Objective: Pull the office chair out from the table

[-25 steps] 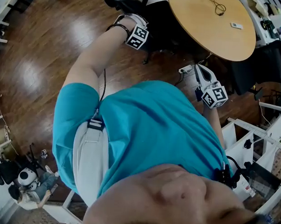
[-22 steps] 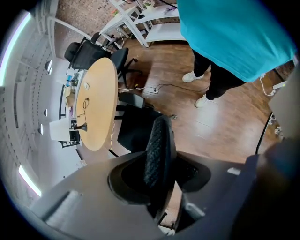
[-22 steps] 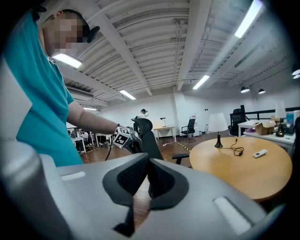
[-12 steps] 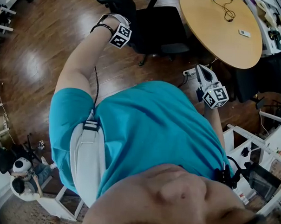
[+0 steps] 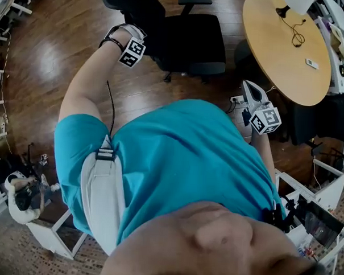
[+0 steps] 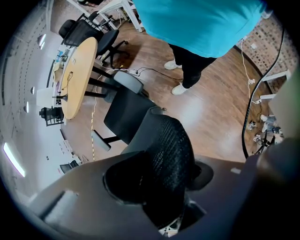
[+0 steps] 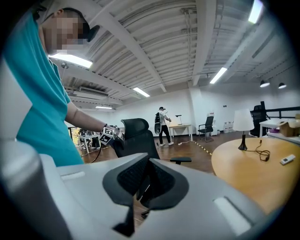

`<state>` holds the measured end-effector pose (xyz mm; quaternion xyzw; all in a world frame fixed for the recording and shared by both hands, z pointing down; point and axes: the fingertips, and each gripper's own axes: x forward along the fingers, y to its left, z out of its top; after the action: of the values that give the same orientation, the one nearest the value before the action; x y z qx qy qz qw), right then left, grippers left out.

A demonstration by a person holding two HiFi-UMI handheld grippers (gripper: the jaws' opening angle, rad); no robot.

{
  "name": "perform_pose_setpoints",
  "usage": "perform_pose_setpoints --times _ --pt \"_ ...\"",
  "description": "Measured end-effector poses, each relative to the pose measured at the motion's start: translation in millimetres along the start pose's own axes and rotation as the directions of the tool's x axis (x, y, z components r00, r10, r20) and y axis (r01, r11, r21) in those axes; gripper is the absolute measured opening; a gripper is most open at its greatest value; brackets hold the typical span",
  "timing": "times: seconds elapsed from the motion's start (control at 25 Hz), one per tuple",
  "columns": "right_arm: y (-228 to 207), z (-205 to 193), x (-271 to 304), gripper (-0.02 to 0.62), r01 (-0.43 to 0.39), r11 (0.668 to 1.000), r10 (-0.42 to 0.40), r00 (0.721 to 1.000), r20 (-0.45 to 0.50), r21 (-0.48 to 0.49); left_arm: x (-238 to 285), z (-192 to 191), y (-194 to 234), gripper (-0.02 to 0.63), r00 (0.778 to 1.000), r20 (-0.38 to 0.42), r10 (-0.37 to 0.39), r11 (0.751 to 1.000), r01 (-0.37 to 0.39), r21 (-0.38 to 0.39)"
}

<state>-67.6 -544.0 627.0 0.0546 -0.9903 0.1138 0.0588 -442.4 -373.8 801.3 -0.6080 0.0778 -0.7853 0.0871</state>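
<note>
In the head view the black office chair (image 5: 190, 41) stands on the wooden floor, apart from the round wooden table (image 5: 284, 53). My left gripper (image 5: 126, 42) is at the chair's backrest. The left gripper view shows the black mesh backrest (image 6: 171, 154) clamped between the jaws of my left gripper (image 6: 164, 192), with the seat and table (image 6: 77, 75) beyond. My right gripper (image 5: 257, 106) hangs by the person's side near the table edge, touching nothing. In the right gripper view my right gripper (image 7: 149, 180) has its jaws together and empty, and the chair (image 7: 136, 136) stands ahead.
On the table lie a cable (image 5: 293, 31) and a small remote (image 5: 312, 63); a lamp (image 7: 243, 124) stands on it. A power strip (image 5: 237, 100) lies on the floor. White frames (image 5: 323, 192) stand at the right. Another person (image 5: 21, 193) is at lower left, another (image 7: 161, 124) far off.
The chair has rolled away from the table, led by my left gripper on its backrest. A gap of floor has opened between seat and table. My right gripper has hardly moved.
</note>
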Motion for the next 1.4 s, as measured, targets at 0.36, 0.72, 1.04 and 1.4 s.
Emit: perform_pose_setpoints --times 0.36,0.72,1.04,1.4 --pt "54.6 -13.3 58.0 -0.003 -0.088 0.995 0.087 0.996 -0.029 -0.037 4.2 -61.8 -129.2 0.197 1.0 -0.027 0.001 0.996 -0.003 -0.087" --pt "87.6 -16.3 128.1 -0.003 -0.195 0.979 0.191 0.979 -0.073 -0.055 10.7 -108.9 -221.2 0.196 0.999 -0.048 -0.015 0.982 0.005 -0.189" --pt "152.3 -26.3 197.5 -0.003 -0.304 0.949 0.294 0.949 -0.112 -0.08 10.2 -146.6 -305.6 0.196 0.998 -0.063 -0.016 0.961 -0.002 -0.275" --pt "207.9 -29.6 235.1 -0.003 -0.346 0.932 0.33 0.933 -0.143 -0.105 6.0 -191.9 -402.0 0.19 0.997 -0.063 -0.033 0.937 0.009 -0.35"
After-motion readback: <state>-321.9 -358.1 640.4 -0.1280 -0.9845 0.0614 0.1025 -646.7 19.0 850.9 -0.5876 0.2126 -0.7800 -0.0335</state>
